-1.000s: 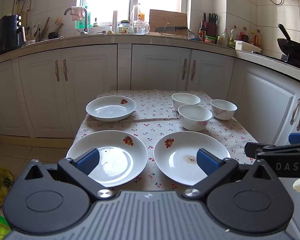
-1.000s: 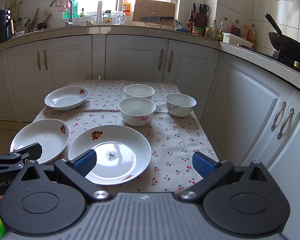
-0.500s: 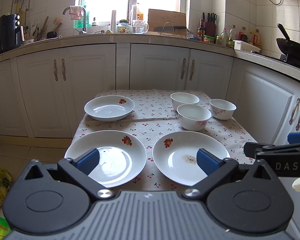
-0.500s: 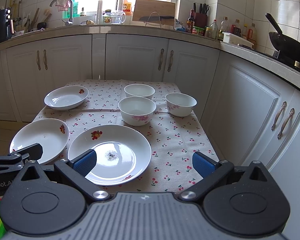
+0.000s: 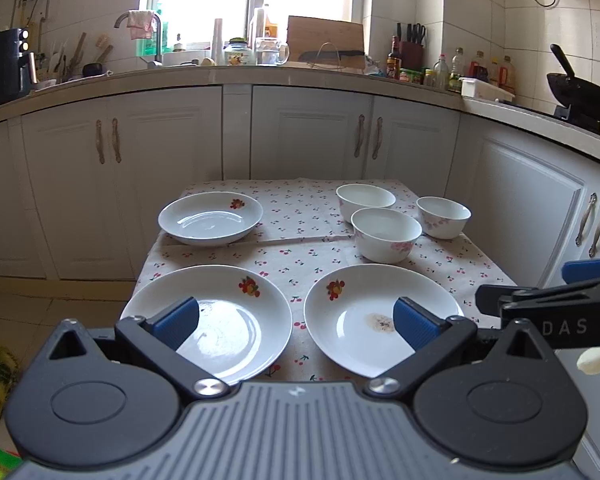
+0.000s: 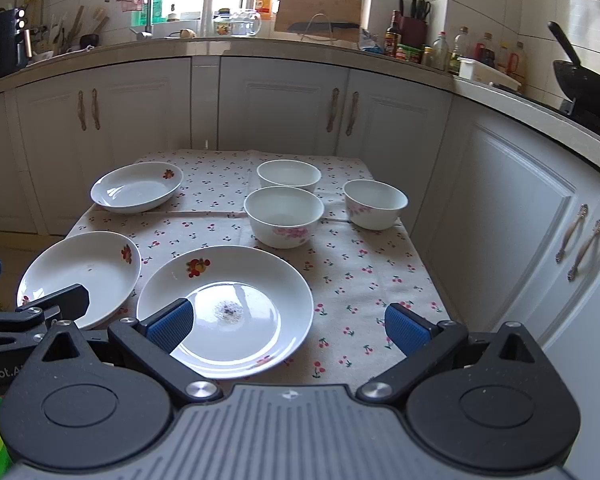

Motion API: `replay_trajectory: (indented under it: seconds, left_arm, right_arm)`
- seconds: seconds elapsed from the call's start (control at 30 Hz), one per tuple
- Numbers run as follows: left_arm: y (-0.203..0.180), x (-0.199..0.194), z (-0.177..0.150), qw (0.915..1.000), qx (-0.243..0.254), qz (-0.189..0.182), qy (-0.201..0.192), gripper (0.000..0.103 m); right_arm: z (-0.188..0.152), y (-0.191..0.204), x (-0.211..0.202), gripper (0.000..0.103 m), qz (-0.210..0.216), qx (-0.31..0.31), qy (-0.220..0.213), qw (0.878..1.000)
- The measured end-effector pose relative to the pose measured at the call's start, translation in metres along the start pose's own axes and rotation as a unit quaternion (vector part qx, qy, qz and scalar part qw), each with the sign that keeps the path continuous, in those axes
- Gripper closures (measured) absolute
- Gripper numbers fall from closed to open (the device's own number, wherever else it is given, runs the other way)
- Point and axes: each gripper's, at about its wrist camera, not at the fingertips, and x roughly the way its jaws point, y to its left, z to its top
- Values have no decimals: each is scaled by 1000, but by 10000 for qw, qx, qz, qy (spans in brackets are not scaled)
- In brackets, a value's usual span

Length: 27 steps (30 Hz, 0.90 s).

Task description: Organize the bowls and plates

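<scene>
Left wrist view shows the left hand-held gripper (image 5: 296,320) spread wide and holding nothing, its blue pads hanging over the near edge of a small counter covered with a cherry-print cloth (image 5: 300,216). 3 shallow white ceramic plates with fruit motifs lie on the cloth: the near-left plate (image 5: 220,320), the near-right plate (image 5: 364,312) with a small brown smudge at its centre, and the far-left plate (image 5: 210,218). The 2 near plates sit just beside each other without touching. 3 white ceramic bowls cluster at the far right: the rear bowl (image 5: 365,198), the front bowl with pink flowers (image 5: 386,234) just in front of it, and the right bowl (image 5: 443,216) near the cloth's right edge. All stand upright and look empty.

In the right wrist view the right hand-held gripper (image 6: 288,326) is also spread wide and holds nothing; its left pad overlaps the smudged plate, its right pad hangs over bare cloth. Part of the other gripper shows at the left edge. White kitchen cabinets (image 6: 284,108) stand behind, and a black wok (image 6: 580,80) sits at the far right.
</scene>
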Motion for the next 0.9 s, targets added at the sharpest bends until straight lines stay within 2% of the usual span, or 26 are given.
replay_trajectory:
  seconds: [0.37, 0.57, 0.73, 0.9]
  left_arm:
    - [22, 23, -2, 9998, -145, -72, 128, 1]
    - [42, 37, -5, 9999, -12, -118, 91, 1]
    - [61, 44, -8, 9997, 84, -202, 117, 1]
    - [83, 49, -12, 9991, 107, -355, 227, 1]
  right_arm:
    - [14, -5, 29, 0, 303, -163, 65, 9994]
    - [26, -14, 52, 0, 574, 91, 215, 9981]
    - [37, -8, 67, 0, 1212, 244, 140, 9922]
    - [50, 17, 84, 0, 1740, 25, 226, 9845]
